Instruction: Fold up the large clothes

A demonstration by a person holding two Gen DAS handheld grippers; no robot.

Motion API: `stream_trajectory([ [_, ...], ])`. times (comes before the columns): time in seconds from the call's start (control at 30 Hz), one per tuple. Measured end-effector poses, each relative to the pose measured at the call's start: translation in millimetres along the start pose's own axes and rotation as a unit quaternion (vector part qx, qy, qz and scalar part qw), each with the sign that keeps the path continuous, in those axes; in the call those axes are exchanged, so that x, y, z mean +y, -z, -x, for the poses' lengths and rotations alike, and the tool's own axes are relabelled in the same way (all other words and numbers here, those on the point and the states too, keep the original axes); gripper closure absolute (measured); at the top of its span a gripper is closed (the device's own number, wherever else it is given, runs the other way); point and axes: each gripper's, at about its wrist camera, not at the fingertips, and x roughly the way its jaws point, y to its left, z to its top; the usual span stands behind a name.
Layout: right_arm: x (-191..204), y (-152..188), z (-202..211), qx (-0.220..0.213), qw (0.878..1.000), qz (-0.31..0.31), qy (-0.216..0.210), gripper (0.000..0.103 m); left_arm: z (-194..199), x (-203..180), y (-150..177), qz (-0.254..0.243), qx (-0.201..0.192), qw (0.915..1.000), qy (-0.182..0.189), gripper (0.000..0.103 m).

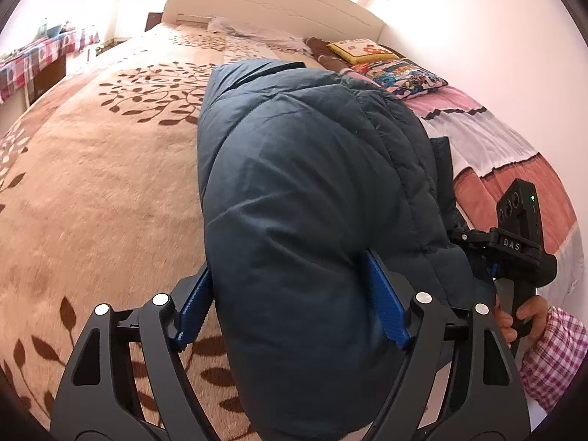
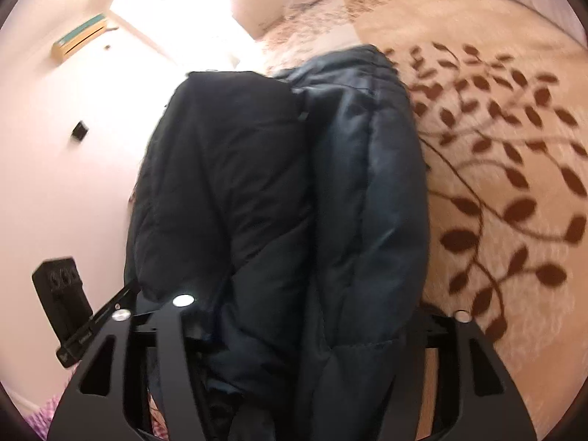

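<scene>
Bedroom setting: bed point(image 1: 92, 183) covered by tan leaf-print blanket, patterned pillows point(image 1: 400, 73) at 1 o'clock. Folded navy puffer jacket point(image 1: 312, 191) lifted over blanket, clamped at 6 o'clock between blue pads point(image 1: 386, 305) of left gripper point(image 1: 290, 305). Right gripper point(image 2: 294, 330) likewise closed on thick jacket bundle; pads hidden by fabric.

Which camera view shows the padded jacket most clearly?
The left wrist view: the dark blue jacket is sharp, bulging between the blue pads. The right wrist view shows it dark and blurred, filling the frame.
</scene>
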Motion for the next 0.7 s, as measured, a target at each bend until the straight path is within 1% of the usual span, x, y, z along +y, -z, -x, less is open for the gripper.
stream_trajectory([
  [0.03, -0.1, 0.7, 2.9, -0.001, 1.000, -0.005, 0.003, 0.033, 6.2, 0.6, 6.7, 0.002, 0.000, 1.0000, -0.002, 0.025],
  [0.23, 6.5, -9.7, 18.0, -0.003, 0.999, -0.018, 0.026, 0.030, 20.2, -3.7, 8.9, -0.003, 0.002, 0.9993, -0.036, 0.026],
  [0.37, 10.2, 7.4, 31.0, -0.013, 0.999, -0.027, 0.040, 0.028, 27.5, -10.2, 11.5, -0.013, 0.006, 0.9985, -0.054, 0.026],
  [0.47, 10.5, 12.8, 34.4, -0.011, 0.998, -0.031, 0.048, 0.028, 29.5, -14.3, 12.3, -0.015, 0.009, 0.9975, -0.069, 0.026],
  [0.53, 10.7, 17.9, 36.9, -0.009, 0.998, -0.034, 0.052, 0.028, 31.8, -16.2, 12.8, -0.013, 0.010, 0.9974, -0.070, 0.026],
  [0.7, 15.5, 14.6, 35.5, -0.007, 0.997, -0.037, 0.062, 0.028, 34.2, -21.4, 15.8, -0.017, 0.012, 0.9971, -0.073, 0.026],
])
